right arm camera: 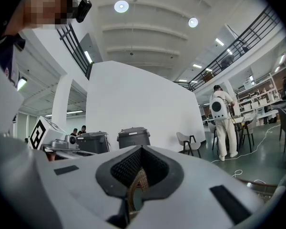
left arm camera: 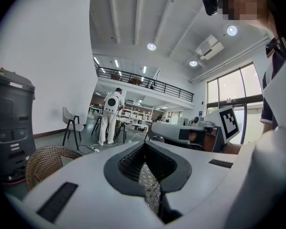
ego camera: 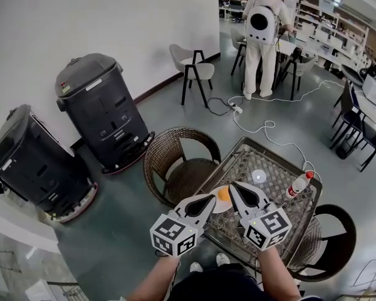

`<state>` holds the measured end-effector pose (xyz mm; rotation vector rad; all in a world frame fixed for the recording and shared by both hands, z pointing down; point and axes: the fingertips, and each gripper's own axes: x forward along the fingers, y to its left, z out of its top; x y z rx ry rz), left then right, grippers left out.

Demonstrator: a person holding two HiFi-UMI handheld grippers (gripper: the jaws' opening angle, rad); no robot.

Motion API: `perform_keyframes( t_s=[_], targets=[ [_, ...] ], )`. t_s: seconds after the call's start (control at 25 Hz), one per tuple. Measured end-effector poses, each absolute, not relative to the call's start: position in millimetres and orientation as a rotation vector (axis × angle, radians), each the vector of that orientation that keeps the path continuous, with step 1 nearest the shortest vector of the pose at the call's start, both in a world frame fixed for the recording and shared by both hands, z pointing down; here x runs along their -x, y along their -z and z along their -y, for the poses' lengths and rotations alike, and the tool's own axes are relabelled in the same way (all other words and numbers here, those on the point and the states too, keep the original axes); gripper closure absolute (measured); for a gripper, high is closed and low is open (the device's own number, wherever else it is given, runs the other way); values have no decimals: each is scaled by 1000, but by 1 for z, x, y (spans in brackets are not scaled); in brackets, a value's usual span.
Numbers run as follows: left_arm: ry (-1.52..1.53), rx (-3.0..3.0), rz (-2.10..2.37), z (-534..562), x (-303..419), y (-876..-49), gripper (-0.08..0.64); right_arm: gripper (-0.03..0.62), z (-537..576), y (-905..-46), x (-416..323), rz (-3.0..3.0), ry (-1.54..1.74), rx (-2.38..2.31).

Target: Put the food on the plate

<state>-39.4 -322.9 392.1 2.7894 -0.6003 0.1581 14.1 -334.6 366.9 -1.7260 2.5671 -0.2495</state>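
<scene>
Food (ego camera: 223, 194), one orange piece, sits on the one plate (ego camera: 224, 206).

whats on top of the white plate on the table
One round orange piece of food sits on the plate. The left gripper and right gripper hang in front of the plate's sides, so anything under them is hidden.

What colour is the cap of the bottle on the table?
The cap is red; the head view shows it best.
</scene>
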Motion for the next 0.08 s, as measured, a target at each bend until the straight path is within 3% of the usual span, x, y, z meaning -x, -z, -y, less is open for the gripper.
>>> perform_keyframes(
  t_s=[0.08],
  targets=[
    [-160,-2788,601,322,40,-393,551,588,334,-367,-13,-2571,250,1722]
  ],
)
